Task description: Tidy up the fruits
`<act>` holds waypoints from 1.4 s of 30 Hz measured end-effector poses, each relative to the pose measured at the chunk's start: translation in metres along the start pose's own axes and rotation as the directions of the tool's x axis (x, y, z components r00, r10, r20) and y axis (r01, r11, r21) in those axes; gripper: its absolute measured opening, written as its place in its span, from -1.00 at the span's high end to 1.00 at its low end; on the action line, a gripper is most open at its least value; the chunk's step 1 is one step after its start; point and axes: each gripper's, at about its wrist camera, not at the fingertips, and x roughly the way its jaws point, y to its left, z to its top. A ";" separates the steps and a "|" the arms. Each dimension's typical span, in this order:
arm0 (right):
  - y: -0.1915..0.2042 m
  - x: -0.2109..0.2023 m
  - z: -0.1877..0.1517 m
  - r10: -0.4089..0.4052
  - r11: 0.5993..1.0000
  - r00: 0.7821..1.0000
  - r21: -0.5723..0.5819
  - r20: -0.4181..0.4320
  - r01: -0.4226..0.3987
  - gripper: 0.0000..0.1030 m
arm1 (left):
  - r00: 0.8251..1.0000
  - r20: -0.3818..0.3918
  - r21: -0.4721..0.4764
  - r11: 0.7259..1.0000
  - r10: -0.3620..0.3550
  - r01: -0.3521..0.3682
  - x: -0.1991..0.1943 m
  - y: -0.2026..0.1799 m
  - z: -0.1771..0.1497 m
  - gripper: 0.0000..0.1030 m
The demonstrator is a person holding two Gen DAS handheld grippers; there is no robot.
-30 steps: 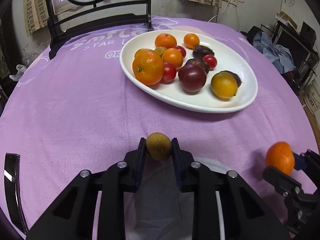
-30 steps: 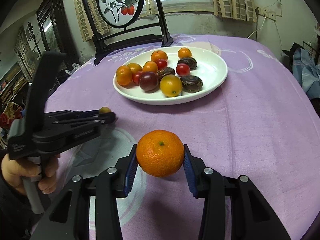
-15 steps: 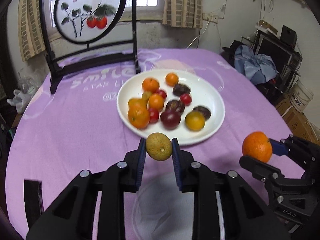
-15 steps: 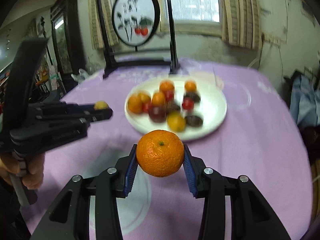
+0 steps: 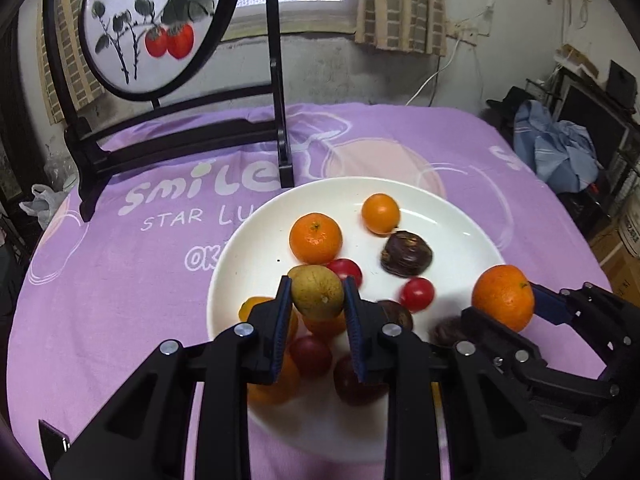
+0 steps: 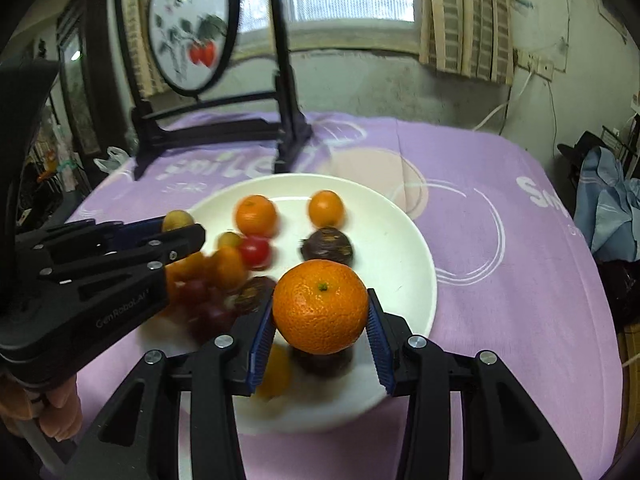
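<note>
Clamping mandarin (image 6: pixel 320 306) (right claw (image 6: pixel 318 342))

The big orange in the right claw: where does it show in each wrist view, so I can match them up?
Left wrist view: the big orange sits at the right edge, gripped side-on by the right claw, over the white plate.
Right wrist view: it is at lower centre, pinched in that claw, above the plate's near side.
Shared landmark: the round persimmon screen behind the plate.
</note>
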 end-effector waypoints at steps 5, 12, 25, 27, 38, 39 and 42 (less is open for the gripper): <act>-0.013 0.020 0.007 -0.008 1.000 1.000 0.021 -0.011 0.008 0.13 | 0.999 -0.020 -0.003 0.999 0.032 -0.032 0.026 0.000 0.006 0.49; -0.017 0.008 -0.003 0.022 0.998 1.000 0.058 -0.003 -0.022 -0.01 | 0.997 0.020 0.013 0.997 0.070 -0.071 0.008 -0.005 -0.004 -0.36; -0.006 -0.062 -0.064 0.009 0.998 1.000 0.067 -0.017 -0.008 -0.56 | 0.999 0.027 -0.035 0.999 0.023 -0.022 -0.055 0.002 -0.059 -0.41; -0.005 -0.071 -0.075 -0.011 0.998 1.000 0.069 -0.009 0.012 -0.68 | 0.999 0.041 -0.029 0.999 0.024 -0.023 -0.067 0.000 -0.070 -0.41; 0.010 -0.103 -0.122 -0.022 0.998 1.000 0.064 -0.015 0.023 -0.93 | 0.998 0.069 -0.004 1.000 0.010 -0.010 -0.122 -0.011 -0.126 -0.56; 0.012 -0.104 -0.125 -0.019 0.998 1.000 0.060 -0.018 0.020 -0.93 | 0.998 0.067 -0.006 1.000 0.007 -0.006 -0.123 -0.011 -0.128 -0.57; 0.017 -0.105 -0.134 -0.029 0.998 0.999 0.055 -0.025 0.030 -0.93 | 0.998 0.059 -0.016 1.000 0.003 -0.002 -0.127 -0.009 -0.137 -0.59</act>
